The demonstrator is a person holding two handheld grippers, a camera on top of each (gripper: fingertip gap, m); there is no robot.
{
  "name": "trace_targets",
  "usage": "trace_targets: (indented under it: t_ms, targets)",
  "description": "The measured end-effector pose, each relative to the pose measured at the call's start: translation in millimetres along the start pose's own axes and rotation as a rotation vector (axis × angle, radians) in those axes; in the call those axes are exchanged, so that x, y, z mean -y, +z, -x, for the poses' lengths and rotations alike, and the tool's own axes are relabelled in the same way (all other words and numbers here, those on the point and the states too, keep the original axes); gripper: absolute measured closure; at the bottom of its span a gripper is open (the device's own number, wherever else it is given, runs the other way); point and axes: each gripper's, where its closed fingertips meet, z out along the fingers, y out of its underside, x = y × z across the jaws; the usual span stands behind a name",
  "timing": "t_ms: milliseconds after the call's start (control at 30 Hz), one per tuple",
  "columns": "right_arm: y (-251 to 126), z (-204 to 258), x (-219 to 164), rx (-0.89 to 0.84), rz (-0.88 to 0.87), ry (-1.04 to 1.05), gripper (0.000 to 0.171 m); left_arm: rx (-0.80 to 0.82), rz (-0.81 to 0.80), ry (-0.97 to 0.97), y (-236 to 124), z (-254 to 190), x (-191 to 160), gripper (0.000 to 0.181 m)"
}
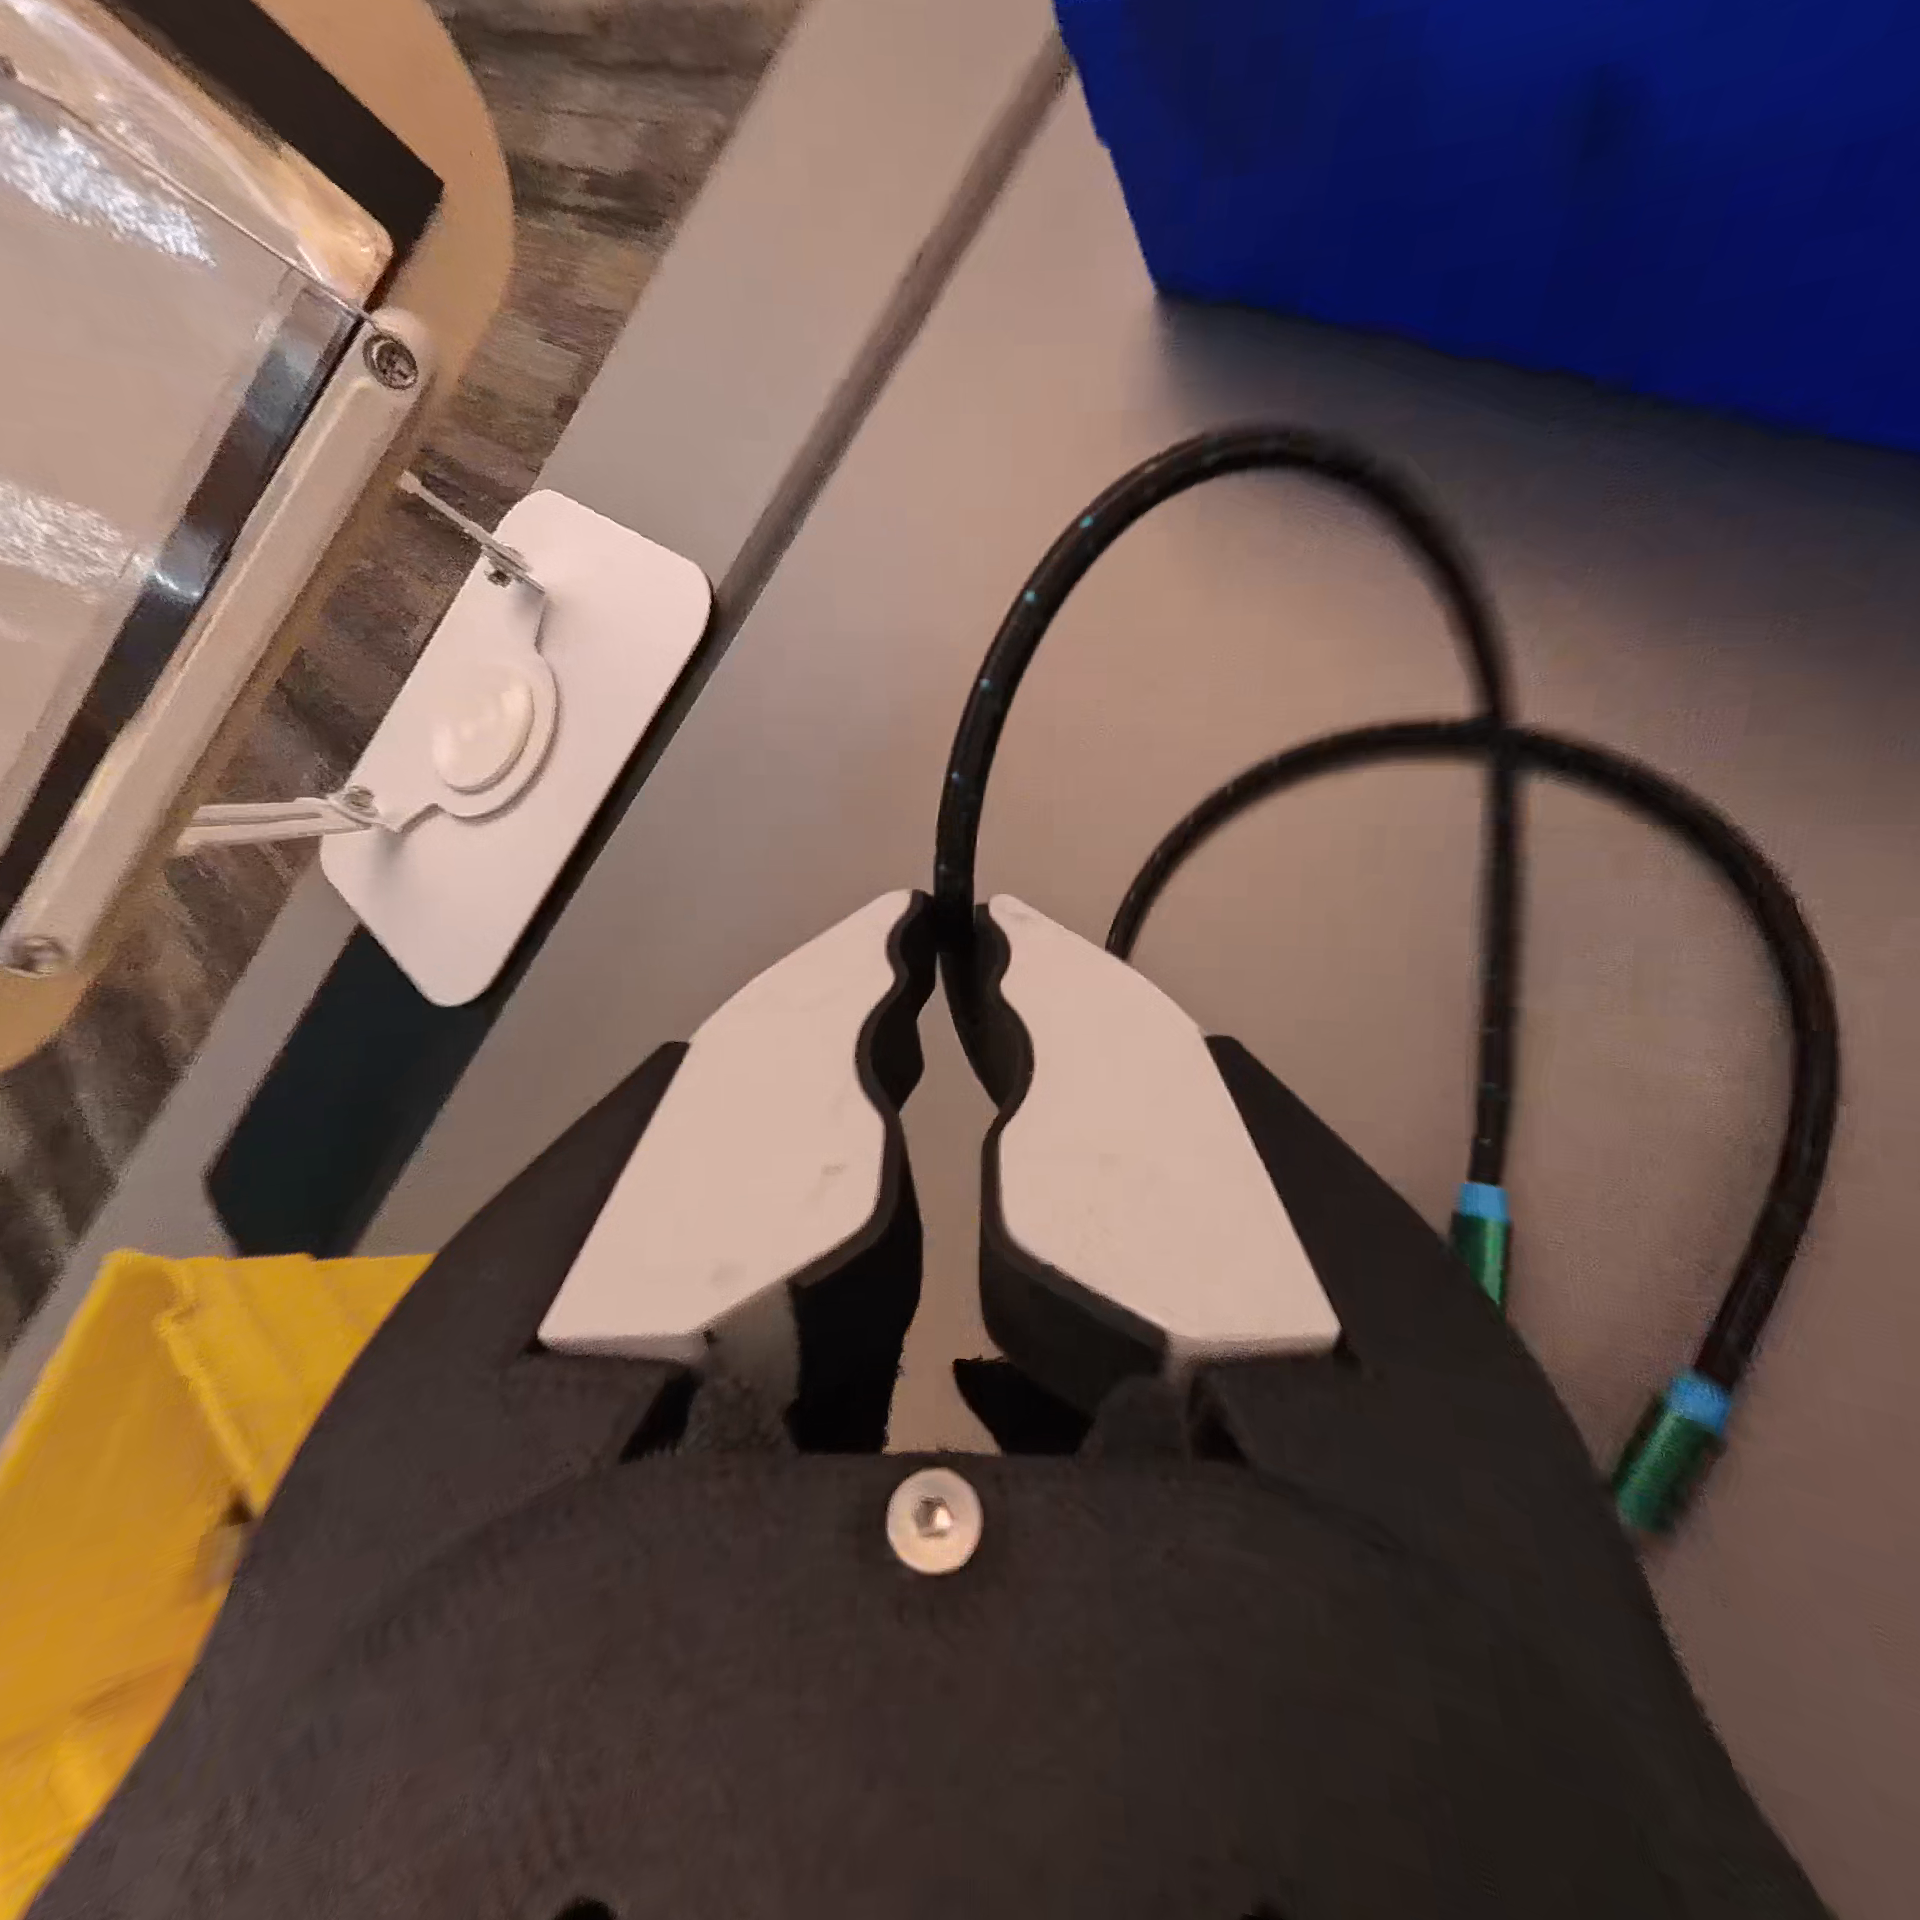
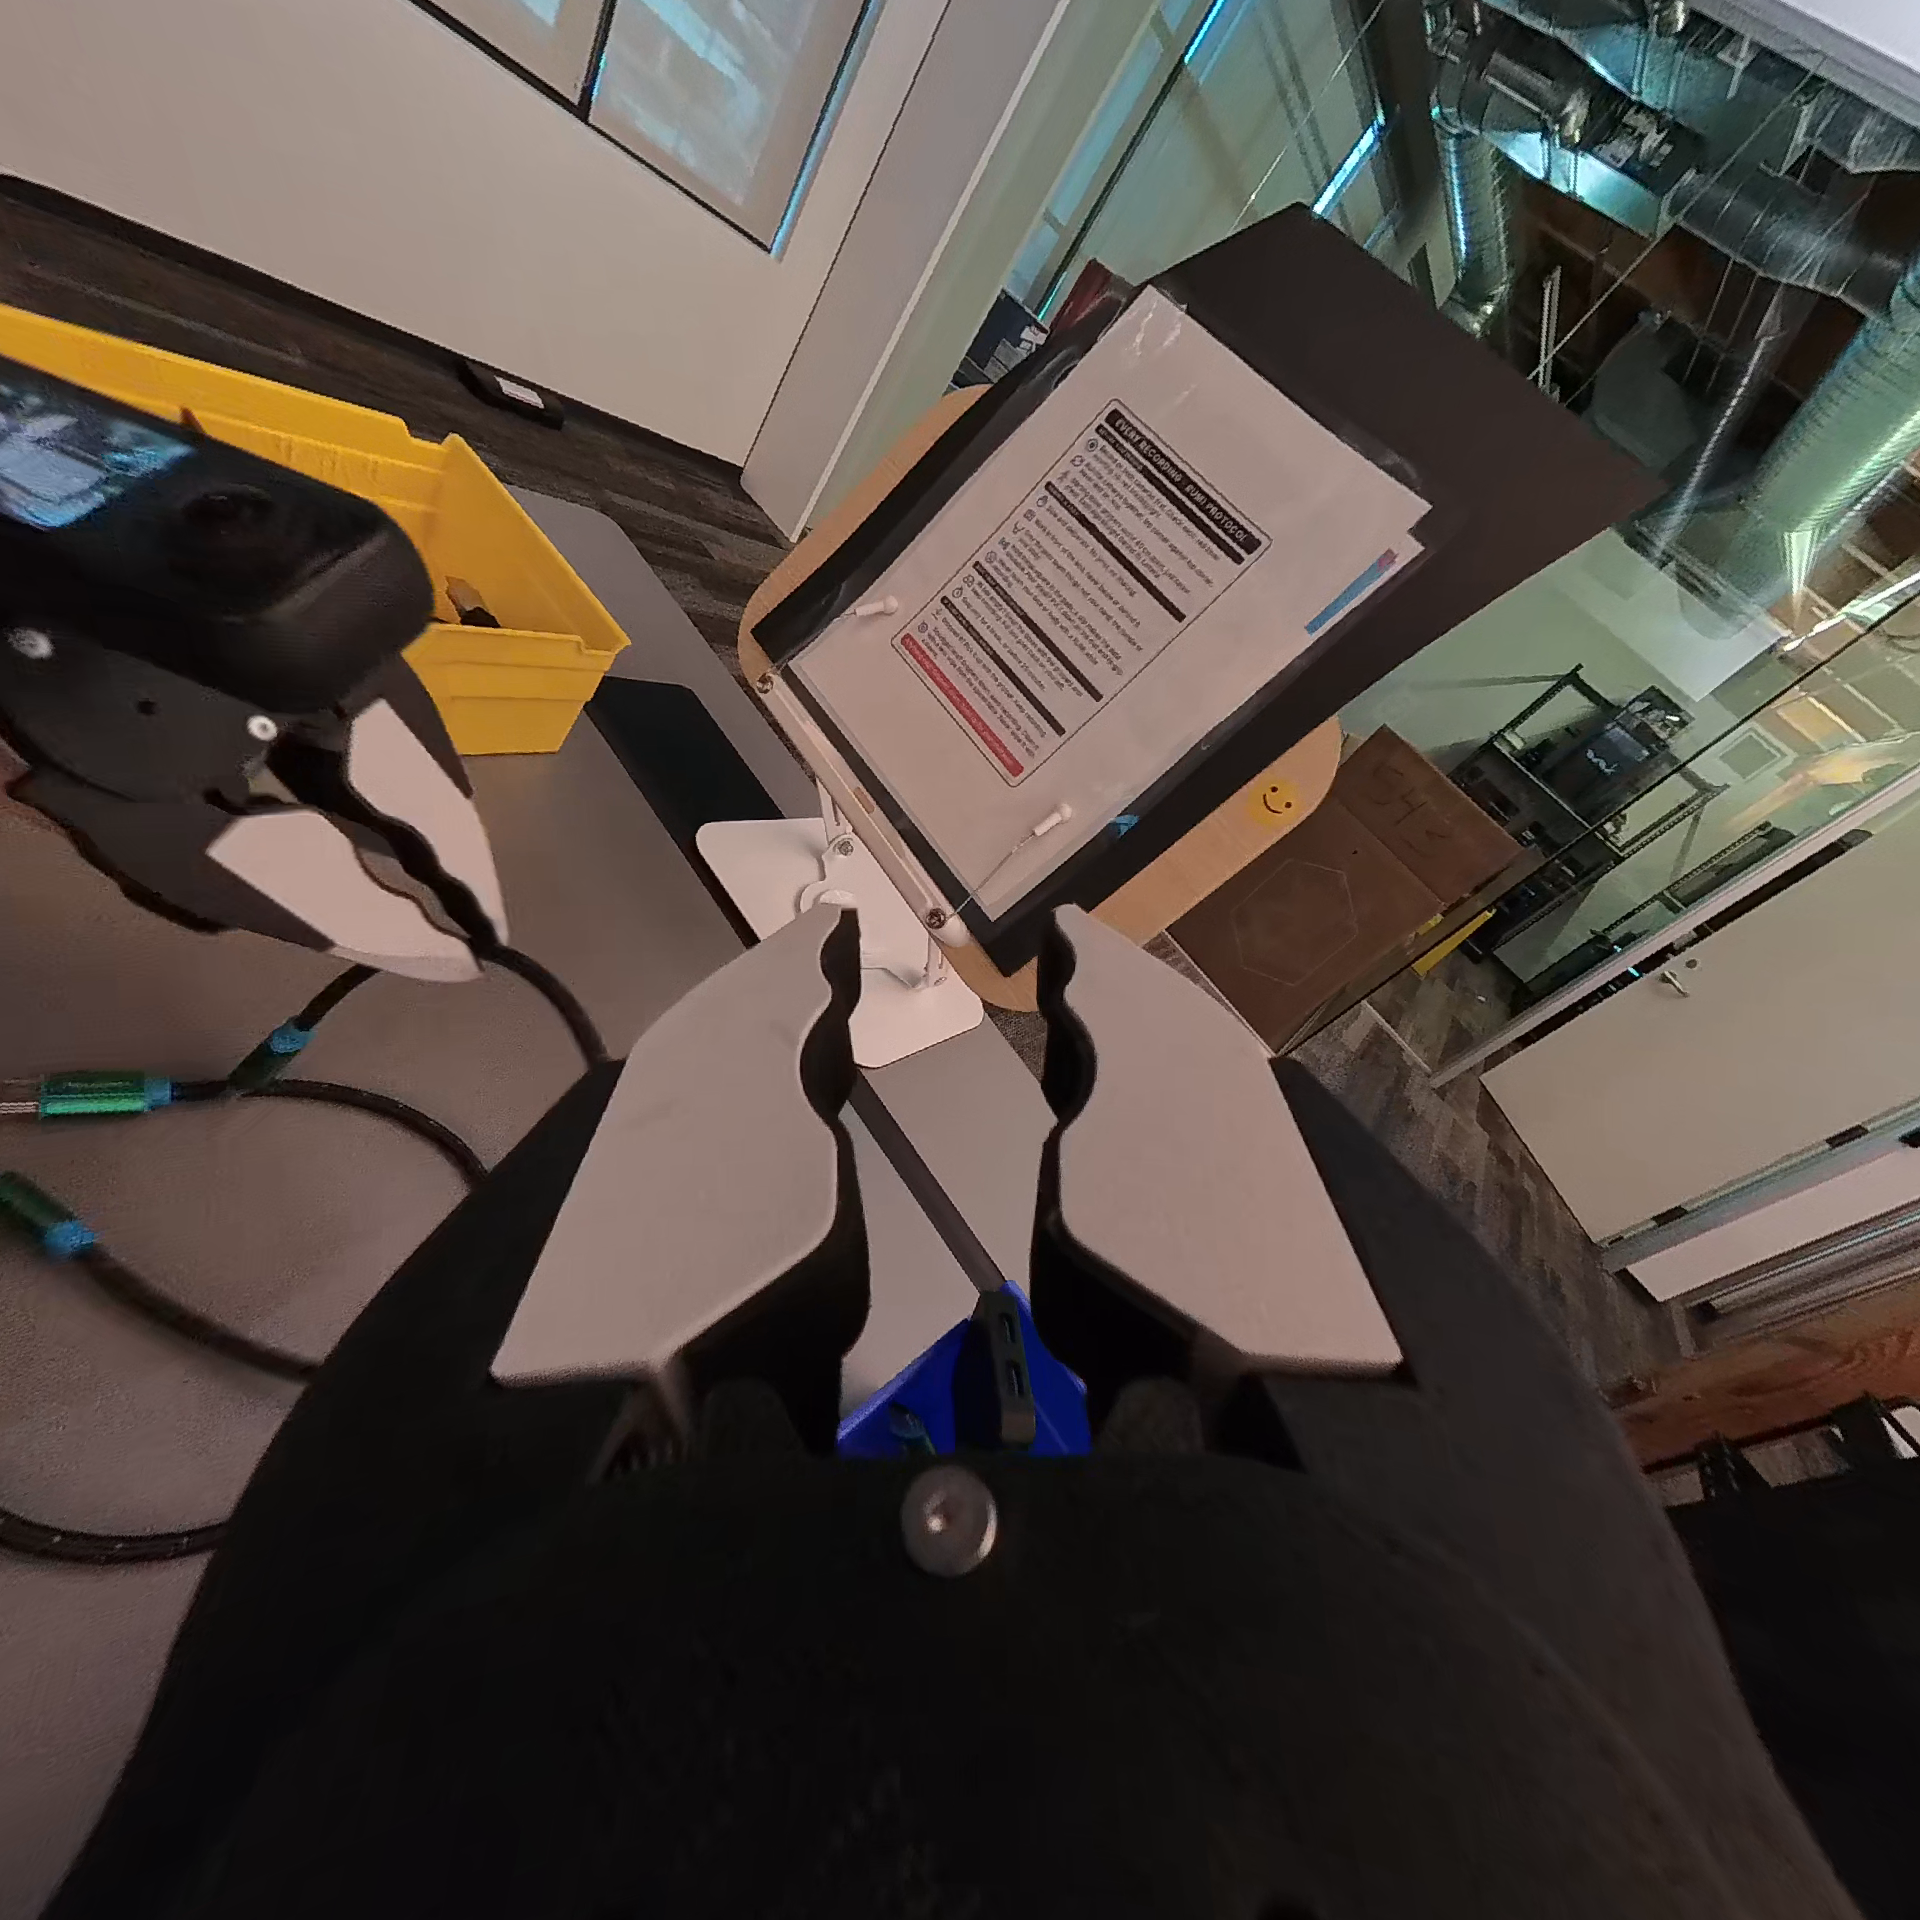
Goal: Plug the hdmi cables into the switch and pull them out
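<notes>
Left wrist view has your left gripper (image 1: pixel 951 914) pinched down on the black braided hdmi cable (image 1: pixel 1049 582) right at the fingertips, so the jaws are nearly together with the cord between them. That cord looks light and floppy but springy: it arches up from the tips and loops back down onto the grey worktop (image 1: pixel 1351 436). Holding it mid-cord like this, I reckon the plug end will swing about, so you'd want to take hold at a green metal plug with a blue collar (image 1: pixel 1668 1455), which is rigid and gives something to push on. Two of those plugs lie to the right of your gripper, near each other, cords crossing above them.

Your right gripper (image 2: pixel 945 935) hangs with jaws wide and nothing between them. Below it, a small dark switch with ports (image 2: pixel 1006 1361) stands in the blue plastic bin (image 2: pixel 935 1392); it looks light, so it'll probably slide unless braced. A yellow plastic bin (image 2: pixel 499 582) sits at the far side.
</notes>
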Motion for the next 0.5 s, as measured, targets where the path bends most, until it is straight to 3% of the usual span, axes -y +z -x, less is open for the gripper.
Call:
trace_targets:
  t_ms: [33,233,333,433,500]
  targets:
    - [1,1,-1,0.002,0.003,-0.002,0.138,-0.005,-0.026,-0.045,6,-1,2,0.175]
    - [9,4,-7,0.015,0.028,-0.007,0.138,0.025,-0.042,-0.125,43,3,-13,0.171]
    - [10,5,-8,0.016,0.035,-0.008,0.138,-0.017,0.043,-0.129,53,-2,-27,0.145]
    - [9,4,-9,0.011,0.036,-0.01,0.138,0.004,0.004,-0.107,31,11,-14,0.145]
    - [7,2,-8,0.005,0.03,-0.006,0.138,0.106,-0.059,-0.073,-7,43,2,0.144]
